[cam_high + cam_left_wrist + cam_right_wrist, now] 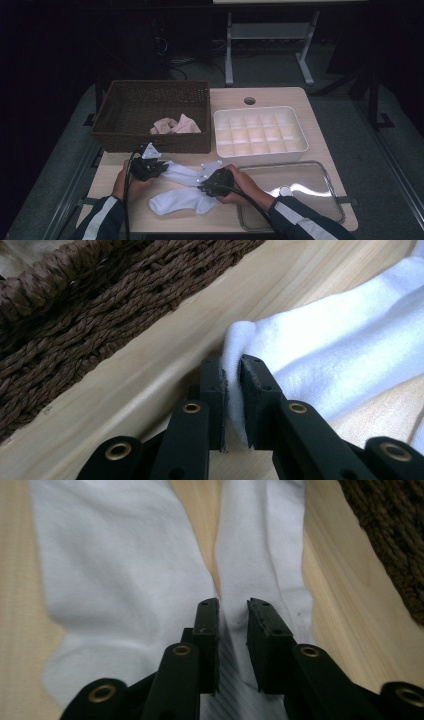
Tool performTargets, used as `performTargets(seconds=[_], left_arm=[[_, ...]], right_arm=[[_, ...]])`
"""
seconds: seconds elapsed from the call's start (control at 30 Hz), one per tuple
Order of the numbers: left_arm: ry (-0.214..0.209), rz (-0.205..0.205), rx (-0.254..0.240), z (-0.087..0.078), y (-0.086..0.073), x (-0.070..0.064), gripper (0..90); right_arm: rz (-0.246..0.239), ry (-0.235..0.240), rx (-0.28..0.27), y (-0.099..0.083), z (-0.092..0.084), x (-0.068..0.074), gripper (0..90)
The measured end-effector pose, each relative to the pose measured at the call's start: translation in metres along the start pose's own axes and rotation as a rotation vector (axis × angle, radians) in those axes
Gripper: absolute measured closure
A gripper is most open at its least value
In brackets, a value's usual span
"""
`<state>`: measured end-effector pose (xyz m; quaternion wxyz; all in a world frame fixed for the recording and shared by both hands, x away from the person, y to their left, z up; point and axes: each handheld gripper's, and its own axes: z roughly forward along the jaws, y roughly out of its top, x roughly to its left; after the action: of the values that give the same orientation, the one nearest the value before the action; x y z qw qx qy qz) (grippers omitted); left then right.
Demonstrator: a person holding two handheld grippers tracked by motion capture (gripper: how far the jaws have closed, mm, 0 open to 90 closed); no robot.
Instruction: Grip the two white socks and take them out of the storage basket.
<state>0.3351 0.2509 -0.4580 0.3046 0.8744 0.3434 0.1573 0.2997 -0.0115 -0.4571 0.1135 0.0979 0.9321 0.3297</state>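
Two white socks lie on the wooden table near its front edge, one (182, 174) above the other (175, 200). My left gripper (164, 168) is at the left end of the upper sock. In the left gripper view it (232, 365) is shut on the sock's edge (325, 340), with fabric pinched between the pads. My right gripper (202, 188) reaches in from the right where the two socks meet. In the right gripper view it (233, 605) stands narrowly apart, with a ribbed fold of white sock (260, 545) filling the gap. The other sock (120, 580) lies flat to its left.
A brown woven basket (150, 86) with a pale pink cloth (175, 125) in it stands behind the left gripper, close to it (90, 305). At the back right stands a white tray with several compartments (255, 109). A clear shallow tray (331, 180) lies at the front right.
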Motion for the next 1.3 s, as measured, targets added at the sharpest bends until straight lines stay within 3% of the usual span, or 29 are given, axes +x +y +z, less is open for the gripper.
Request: performTargets(seconds=[0.07,0.17,0.27,0.37,0.47,0.57,0.63,0.73,0.8,0.9,0.97,1.03,1.1,1.17,1.23,1.3], left_arm=[[-0.002,-0.001,-0.001,0.0,0.0,0.0,80.1],[-0.004,-0.002,-0.003,0.0,0.0,0.001,80.1],[-0.004,-0.002,-0.001,0.0,0.0,0.001,80.1],[-0.009,-0.002,0.0,0.0,0.0,0.001,79.8],[-0.027,0.001,0.004,-0.001,0.0,0.001,77.9],[-0.046,0.017,0.015,-0.003,0.0,-0.003,77.1],[-0.043,0.028,0.02,-0.005,-0.001,-0.005,76.7],[-0.055,0.023,0.019,-0.008,-0.005,-0.004,75.9],[-0.063,0.009,0.017,-0.009,-0.008,-0.004,75.1],[-0.059,0.023,0.025,-0.012,-0.009,-0.003,74.4],[-0.067,0.009,0.021,-0.013,-0.01,-0.004,74.9],[-0.066,0.016,0.023,-0.014,-0.011,-0.004,75.4],[-0.072,0.011,0.027,-0.015,-0.012,-0.005,77.0],[-0.07,0.015,0.028,-0.017,-0.014,-0.006,78.8],[-0.072,0.016,0.03,-0.018,-0.015,-0.006,80.5],[-0.07,0.012,0.026,-0.018,-0.016,-0.006,80.9]], right_arm=[[0.016,0.002,0.004,-0.001,0.003,-0.002,76.8],[0.008,-0.002,0.002,-0.002,0.003,-0.004,86.0],[0.043,0.039,-0.009,-0.001,-0.002,-0.005,87.4],[0.068,0.075,-0.065,0.001,-0.016,-0.01,87.7],[0.147,0.125,-0.128,0.004,-0.034,-0.015,87.7],[0.208,0.165,-0.121,0.0,-0.039,-0.018,87.0],[0.237,0.15,-0.085,-0.003,-0.035,-0.018,77.2],[0.209,0.169,-0.051,-0.007,-0.033,-0.019,72.3],[0.181,0.132,-0.052,-0.008,-0.039,-0.019,73.0],[0.217,0.073,-0.054,-0.009,-0.048,-0.021,77.4],[0.194,-0.022,-0.005,-0.012,-0.05,-0.021,77.1],[0.178,-0.068,0.045,-0.018,-0.046,-0.023,76.8],[0.195,-0.079,0.081,-0.025,-0.042,-0.025,74.7],[0.202,-0.122,0.12,-0.03,-0.036,-0.027,70.0],[0.256,-0.103,0.116,-0.035,-0.034,-0.032,69.2],[0.256,-0.099,0.11,-0.037,-0.033,-0.036,68.9]])
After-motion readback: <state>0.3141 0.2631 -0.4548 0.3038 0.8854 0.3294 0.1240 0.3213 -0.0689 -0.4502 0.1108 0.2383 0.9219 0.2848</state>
